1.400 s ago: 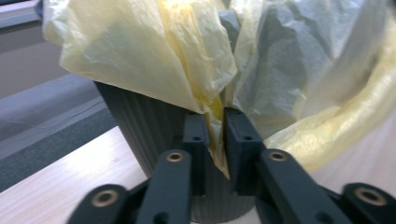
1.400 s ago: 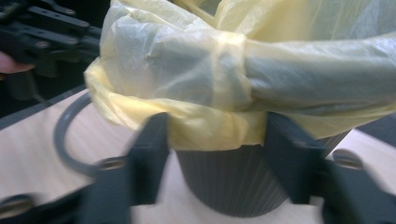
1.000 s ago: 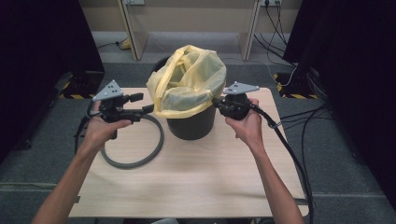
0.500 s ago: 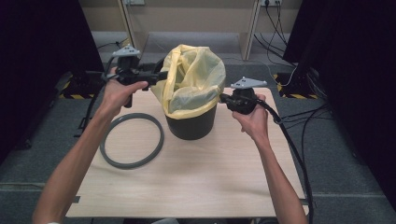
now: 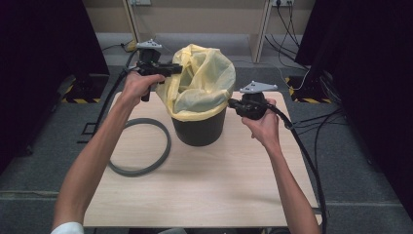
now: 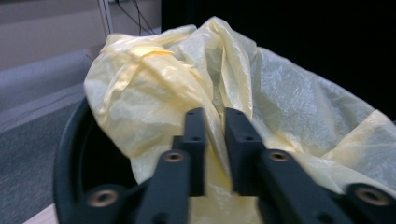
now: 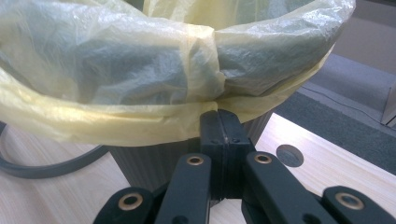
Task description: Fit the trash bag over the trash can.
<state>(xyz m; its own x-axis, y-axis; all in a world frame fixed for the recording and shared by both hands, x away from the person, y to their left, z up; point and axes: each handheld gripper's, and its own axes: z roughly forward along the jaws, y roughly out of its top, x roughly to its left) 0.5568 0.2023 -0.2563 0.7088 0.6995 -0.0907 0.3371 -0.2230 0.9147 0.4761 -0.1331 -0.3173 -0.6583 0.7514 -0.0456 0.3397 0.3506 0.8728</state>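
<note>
A black bin (image 5: 199,131) lined with a yellow bag (image 5: 199,78) stands at the middle back of the table. My left gripper (image 5: 178,69) is at the bag's upper left rim; its jaws have just been closing, and a fold of the bag (image 6: 149,84) is pinched between them (image 6: 215,121). My right gripper (image 5: 231,103) is at the bin's right side. Its jaws (image 7: 218,116) are pressed together on the bag's folded-over edge (image 7: 116,60), just above the ribbed bin wall (image 7: 144,163). The black bin rim (image 6: 65,154) shows bare beside the bag.
A grey ring (image 5: 141,146) lies flat on the wooden table (image 5: 204,195) left of the bin; it also curves past the bin as the ring (image 7: 46,165). A round hole (image 7: 289,155) is in the tabletop. Cables trail off the right edge.
My left gripper has risen from beside the ring to the bag's upper left rim and closed on a fold there. The bag's mouth stands more open. The right gripper has stayed put.
</note>
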